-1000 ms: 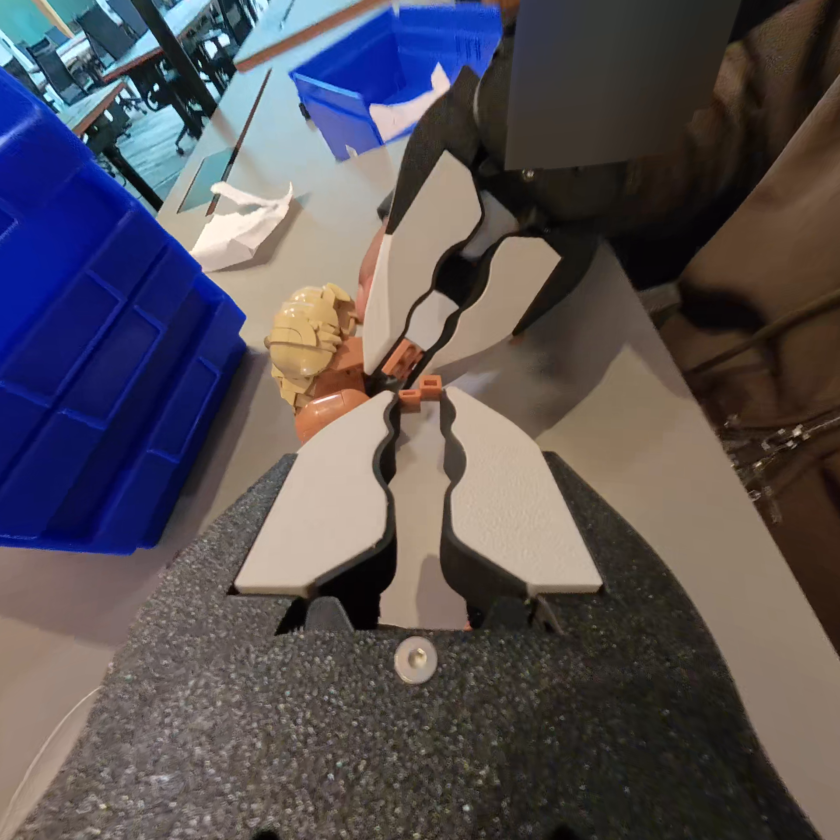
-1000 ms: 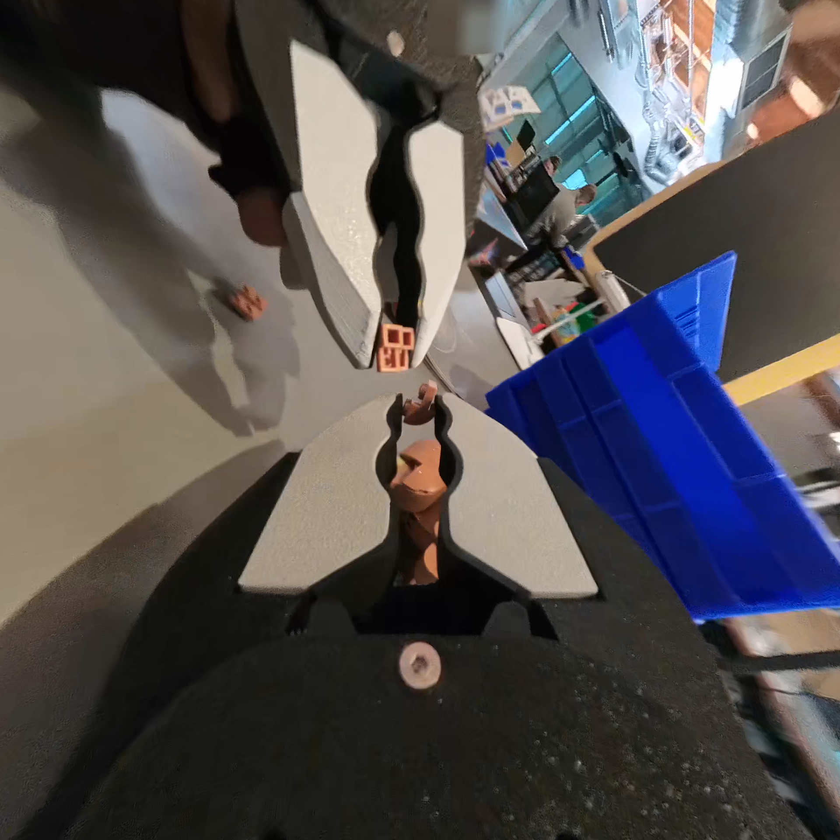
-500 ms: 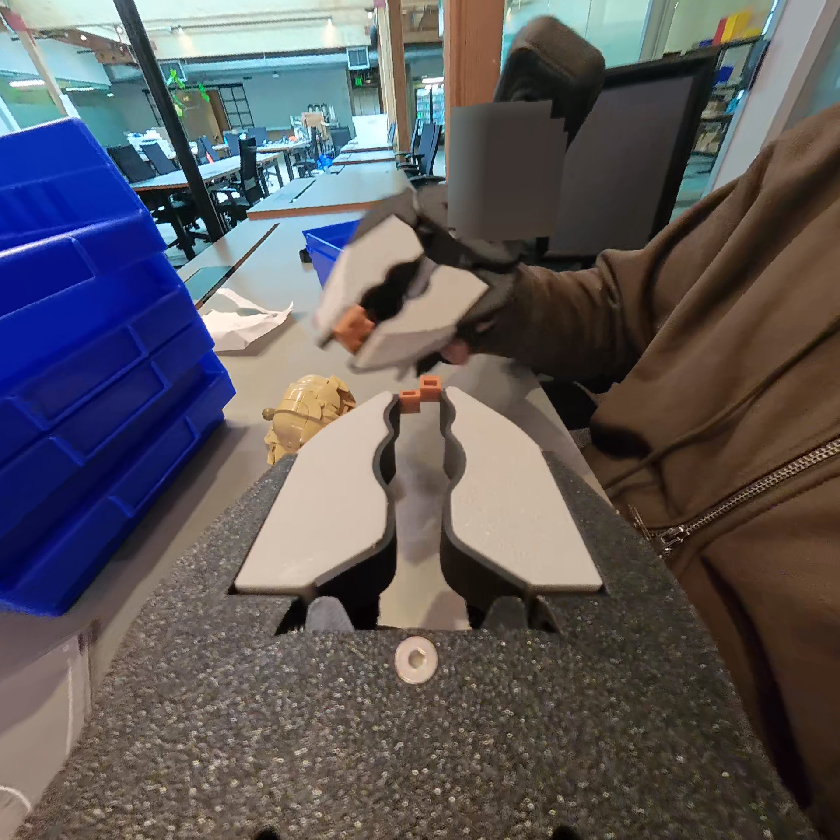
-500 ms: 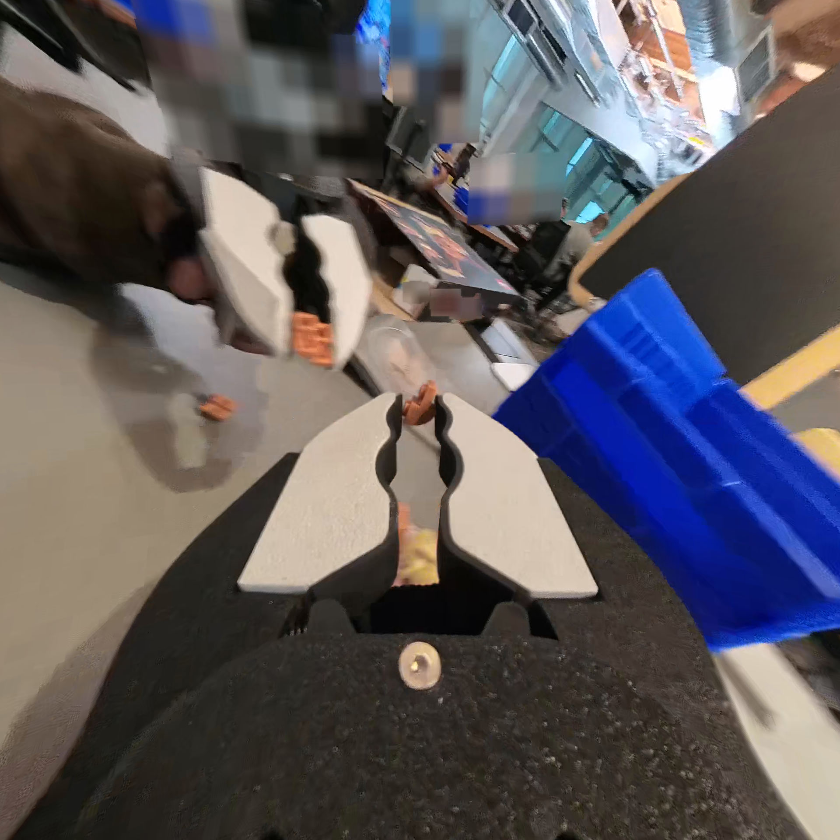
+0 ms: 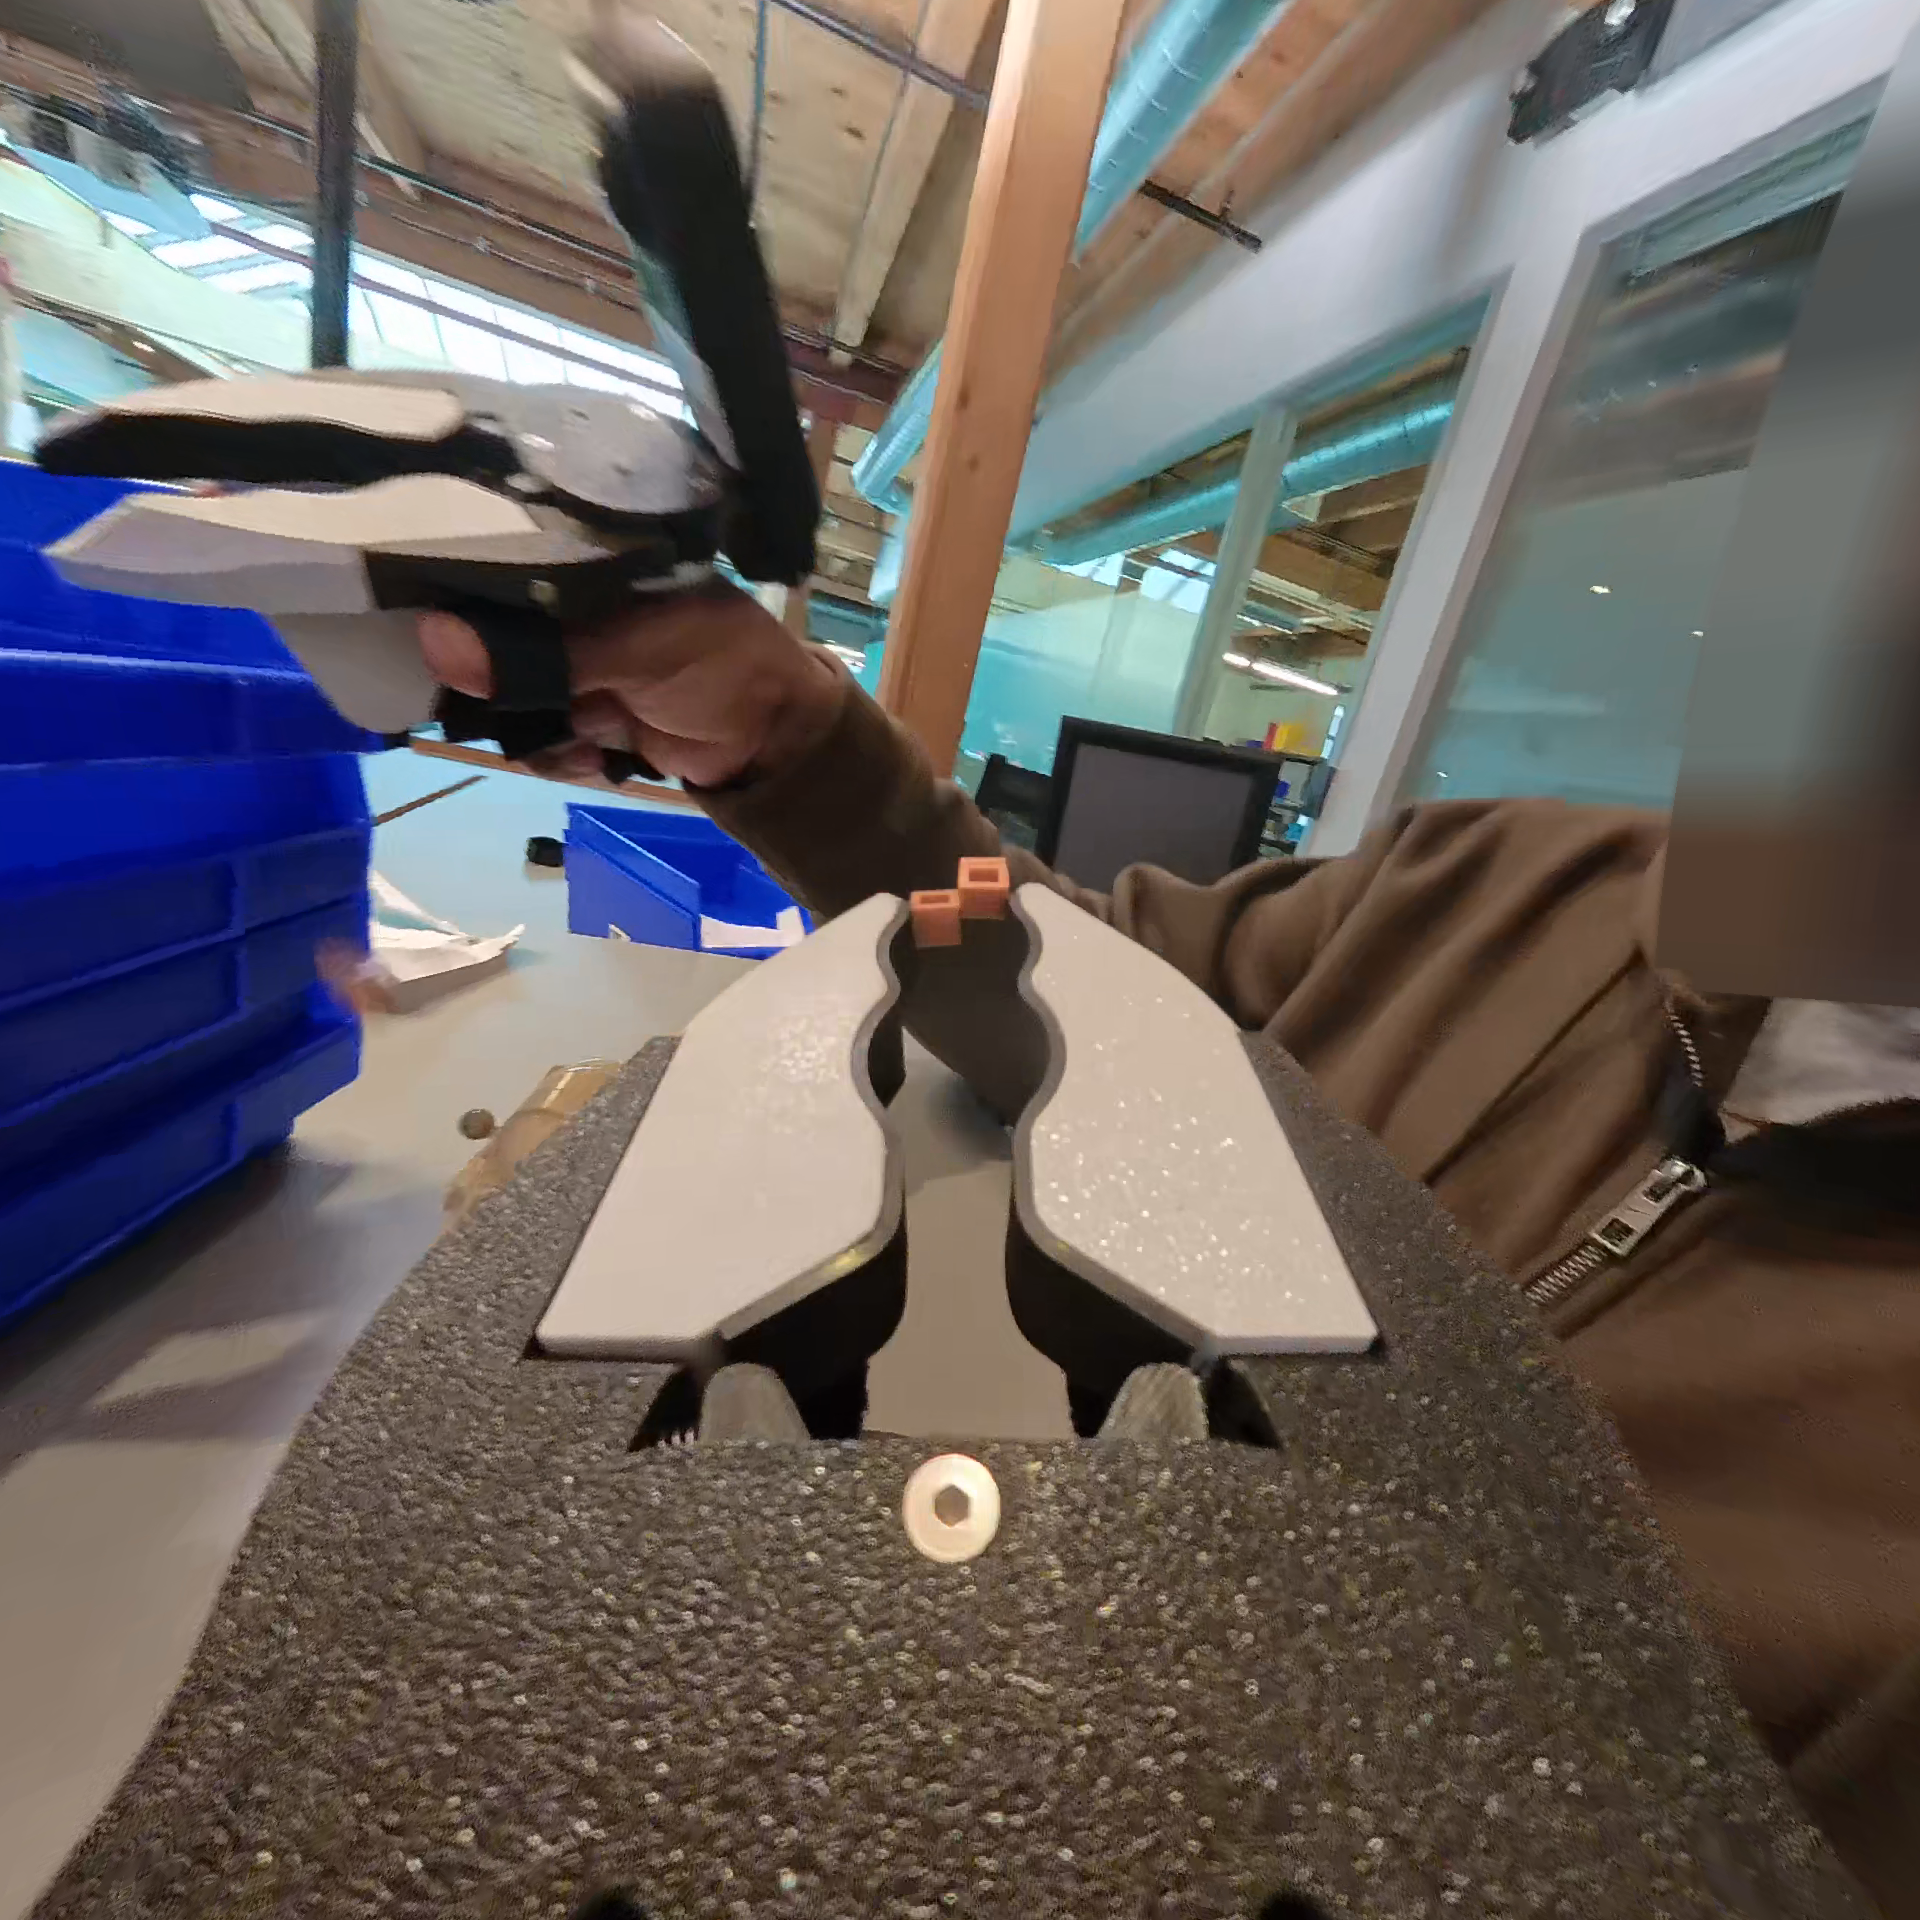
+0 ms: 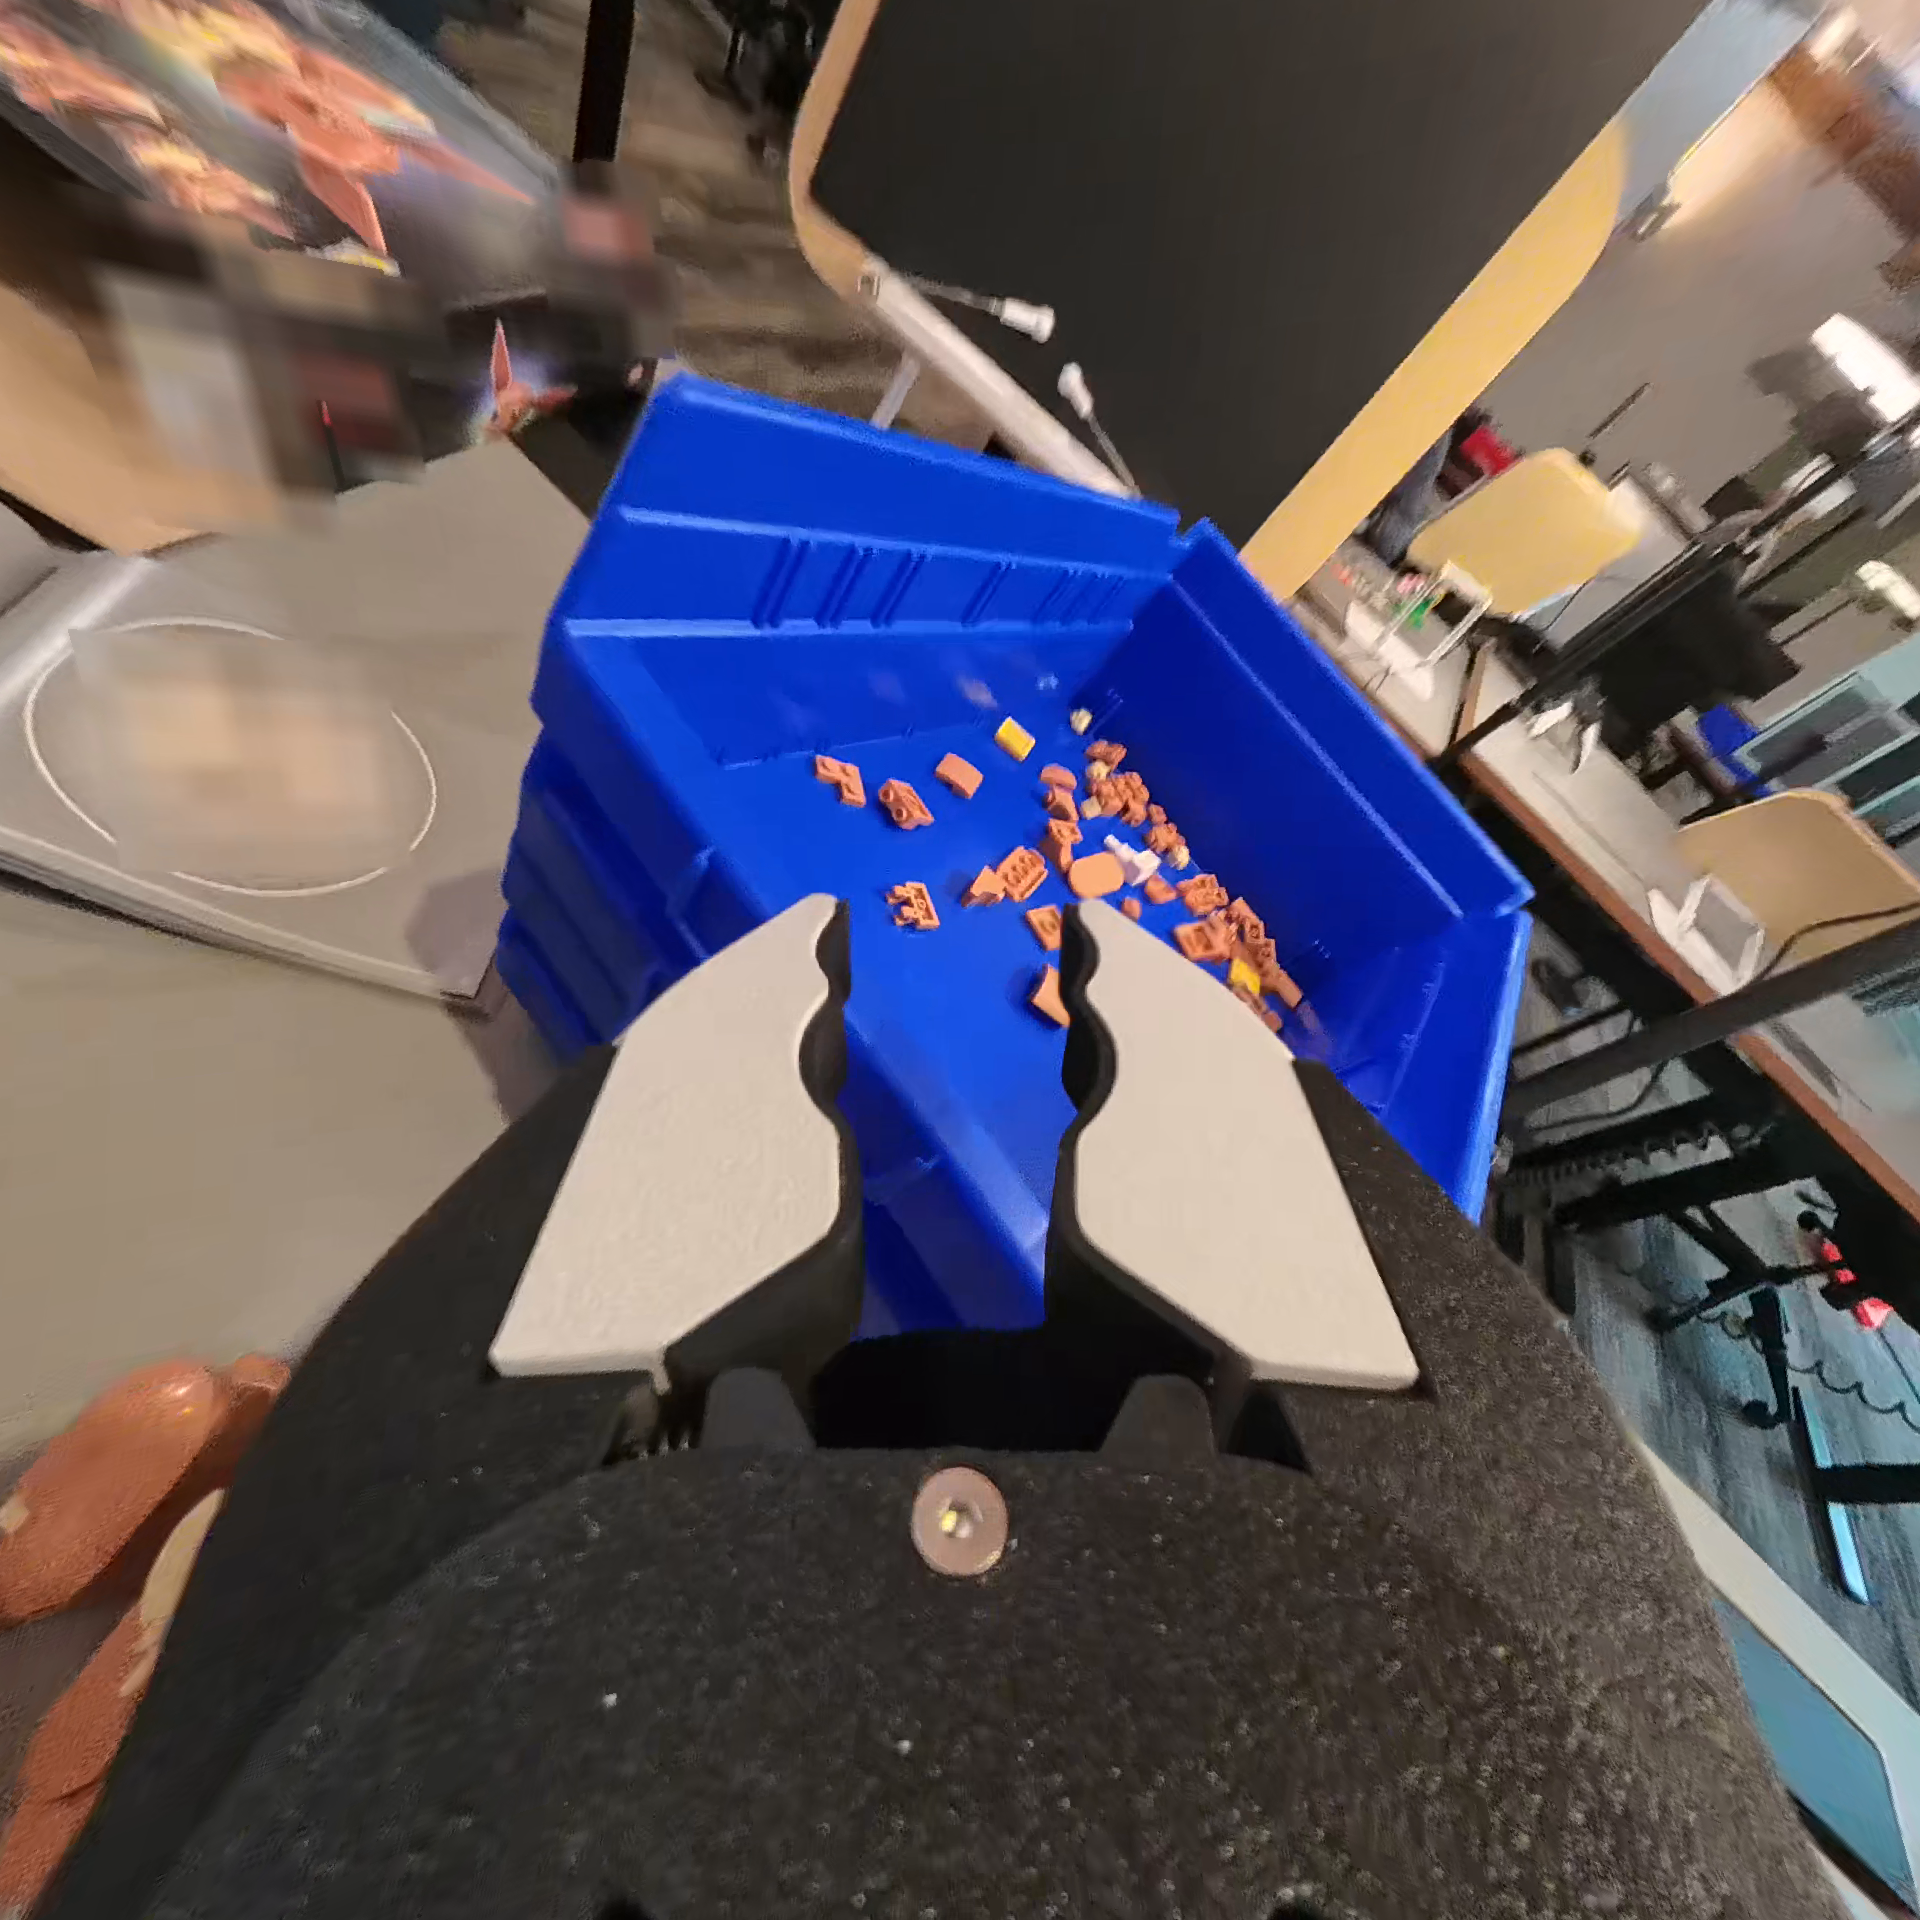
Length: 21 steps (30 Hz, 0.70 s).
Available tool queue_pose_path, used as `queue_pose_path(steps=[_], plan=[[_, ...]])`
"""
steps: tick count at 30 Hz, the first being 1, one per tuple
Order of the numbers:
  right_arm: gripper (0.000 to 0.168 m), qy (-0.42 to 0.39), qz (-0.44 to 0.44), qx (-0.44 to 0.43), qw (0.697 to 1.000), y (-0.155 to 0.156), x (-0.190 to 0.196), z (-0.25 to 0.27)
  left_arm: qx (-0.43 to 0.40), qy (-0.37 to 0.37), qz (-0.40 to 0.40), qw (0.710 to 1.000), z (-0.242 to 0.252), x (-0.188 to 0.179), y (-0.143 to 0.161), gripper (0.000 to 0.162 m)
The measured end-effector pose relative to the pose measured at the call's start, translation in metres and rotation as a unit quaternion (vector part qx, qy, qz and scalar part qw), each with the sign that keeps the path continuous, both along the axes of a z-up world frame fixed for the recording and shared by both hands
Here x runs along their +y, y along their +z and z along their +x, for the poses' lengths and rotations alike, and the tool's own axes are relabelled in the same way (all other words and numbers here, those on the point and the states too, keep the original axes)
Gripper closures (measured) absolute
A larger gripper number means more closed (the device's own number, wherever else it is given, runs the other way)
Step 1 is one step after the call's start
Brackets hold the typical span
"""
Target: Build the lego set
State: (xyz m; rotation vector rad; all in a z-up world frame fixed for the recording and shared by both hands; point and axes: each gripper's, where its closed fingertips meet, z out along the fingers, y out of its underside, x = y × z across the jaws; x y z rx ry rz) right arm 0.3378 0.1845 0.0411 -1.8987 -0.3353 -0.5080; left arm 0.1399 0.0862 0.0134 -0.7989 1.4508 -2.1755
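My left gripper point(image 5: 961, 914) is shut on a small orange lego piece point(image 5: 961, 902) at its fingertips and is raised off the grey table point(image 5: 416, 1091). My right gripper point(image 6: 951, 925) is open and empty, hovering over a blue bin point(image 6: 831, 540) that holds several loose orange lego pieces point(image 6: 1122, 831). It also shows in the left wrist view point(image 5: 52, 509), held by a hand and pointing left at the stacked blue bins point(image 5: 156, 935). The orange and tan lego model point(image 6: 104, 1455) lies at the lower left of the right wrist view, and its tan part point(image 5: 540, 1101) peeks out beside my left gripper.
A smaller blue bin point(image 5: 665, 883) and crumpled white paper point(image 5: 436, 951) lie farther back on the table. A flat grey booklet or board point(image 6: 208, 769) lies left of the parts bin. The person's brown sleeve point(image 5: 1455, 1039) fills the right side. A dark monitor point(image 5: 1153, 821) stands behind. One gripper's finger ends stand about 20 cm off the other's.
My right gripper swung away from the left gripper to over the parts bin and opened; the small orange piece it held is gone. My left gripper tilted upward, still holding its piece.
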Motion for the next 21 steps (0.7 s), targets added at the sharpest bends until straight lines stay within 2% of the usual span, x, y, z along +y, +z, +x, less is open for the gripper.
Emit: queue_pose_path(steps=[5,10,14,17,21], plan=[[0.136,0.032,0.071,-0.043,0.996,-0.002,-0.043,-0.022,0.001,0.04,-0.011,0.999,0.007,0.011,0.003,0.146],[0.138,0.047,0.055,-0.082,0.994,-0.039,-0.08,-0.029,0.004,0.089,0.014,0.996,0.017,0.018,0.003,0.146],[0.142,0.056,0.029,-0.092,0.994,-0.068,-0.093,-0.019,0.018,0.144,0.051,0.988,0.028,0.026,0.0,0.146],[0.142,0.058,0.006,-0.083,0.995,-0.084,-0.097,-0.009,0.046,0.219,0.13,0.966,0.047,0.04,0.004,0.146],[0.143,0.031,-0.001,-0.075,0.997,-0.092,-0.097,0.014,0.084,0.325,0.268,0.903,0.092,0.067,0.029,0.146]])
